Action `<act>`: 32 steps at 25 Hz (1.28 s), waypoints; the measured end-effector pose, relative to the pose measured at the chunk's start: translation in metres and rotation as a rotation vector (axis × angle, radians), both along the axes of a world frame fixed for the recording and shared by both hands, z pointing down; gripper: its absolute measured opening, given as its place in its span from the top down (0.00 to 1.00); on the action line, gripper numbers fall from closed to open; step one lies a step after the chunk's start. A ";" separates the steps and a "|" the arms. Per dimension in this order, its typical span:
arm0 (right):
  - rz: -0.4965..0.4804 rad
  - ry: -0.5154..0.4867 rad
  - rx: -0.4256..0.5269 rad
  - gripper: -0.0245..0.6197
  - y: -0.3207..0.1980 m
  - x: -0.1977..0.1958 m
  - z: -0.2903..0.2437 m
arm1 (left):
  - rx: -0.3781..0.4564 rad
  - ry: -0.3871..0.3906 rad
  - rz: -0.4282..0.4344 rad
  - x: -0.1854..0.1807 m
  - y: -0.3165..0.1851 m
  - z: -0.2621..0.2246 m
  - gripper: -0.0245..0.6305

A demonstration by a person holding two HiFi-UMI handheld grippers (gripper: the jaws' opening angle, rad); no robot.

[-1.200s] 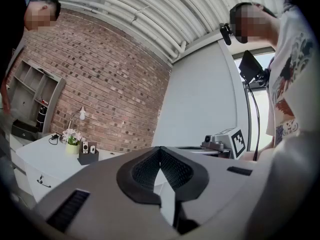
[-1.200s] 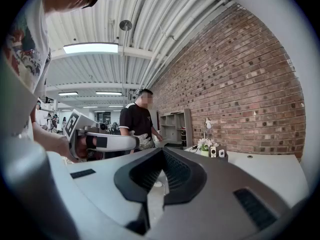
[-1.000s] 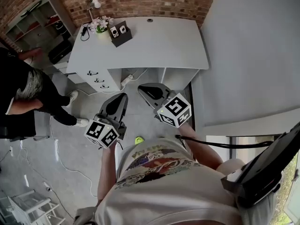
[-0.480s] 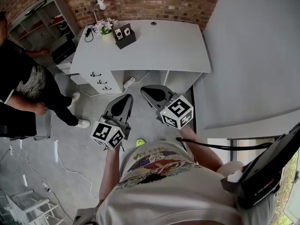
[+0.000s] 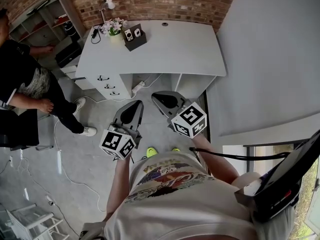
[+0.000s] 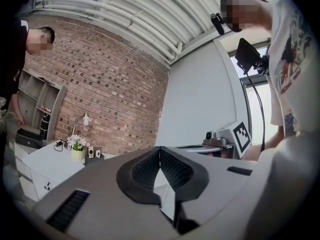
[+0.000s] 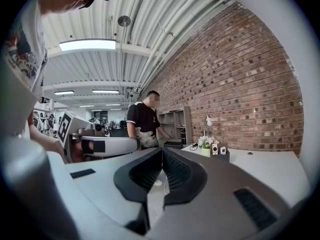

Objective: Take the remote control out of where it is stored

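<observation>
Plainly, both grippers are pressed together with nothing between the jaws. The left gripper (image 5: 133, 105) and the right gripper (image 5: 155, 95) hang over the floor, well apart from the white surface (image 5: 180, 49). The remote control (image 5: 128, 33) stands upright in a dark holder (image 5: 135, 41) near the surface's far left corner, beside a flowerpot (image 5: 112, 30). It lies roughly straight ahead of the left gripper, which looks the nearer.

White desk (image 5: 175, 49), red-brown brick wall (image 5: 165, 1)
</observation>
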State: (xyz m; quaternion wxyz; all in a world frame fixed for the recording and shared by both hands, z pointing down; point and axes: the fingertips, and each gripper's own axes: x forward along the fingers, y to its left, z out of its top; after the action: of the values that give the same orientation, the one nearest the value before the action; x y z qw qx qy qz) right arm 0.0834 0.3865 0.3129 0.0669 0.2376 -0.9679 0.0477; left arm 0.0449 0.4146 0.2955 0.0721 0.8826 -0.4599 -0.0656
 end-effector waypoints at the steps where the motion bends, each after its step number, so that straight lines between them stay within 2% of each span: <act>1: 0.003 0.003 0.002 0.95 0.001 -0.002 0.000 | 0.003 0.000 0.000 -0.002 0.001 -0.001 0.95; 14: 0.036 0.036 -0.010 0.95 0.017 -0.024 0.008 | -0.015 0.017 0.022 -0.024 0.020 0.011 0.95; 21: 0.036 0.065 -0.001 0.95 0.019 -0.028 0.012 | 0.001 0.021 0.001 -0.033 0.018 0.010 0.95; 32: 0.048 0.095 0.003 0.95 -0.020 -0.017 0.019 | -0.003 0.007 -0.049 -0.036 -0.009 0.010 0.95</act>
State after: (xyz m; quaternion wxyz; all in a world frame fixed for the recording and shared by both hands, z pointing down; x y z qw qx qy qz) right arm 0.0666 0.3663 0.3322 0.1111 0.2631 -0.9577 0.0365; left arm 0.0094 0.4059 0.3058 0.0735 0.8707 -0.4813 -0.0700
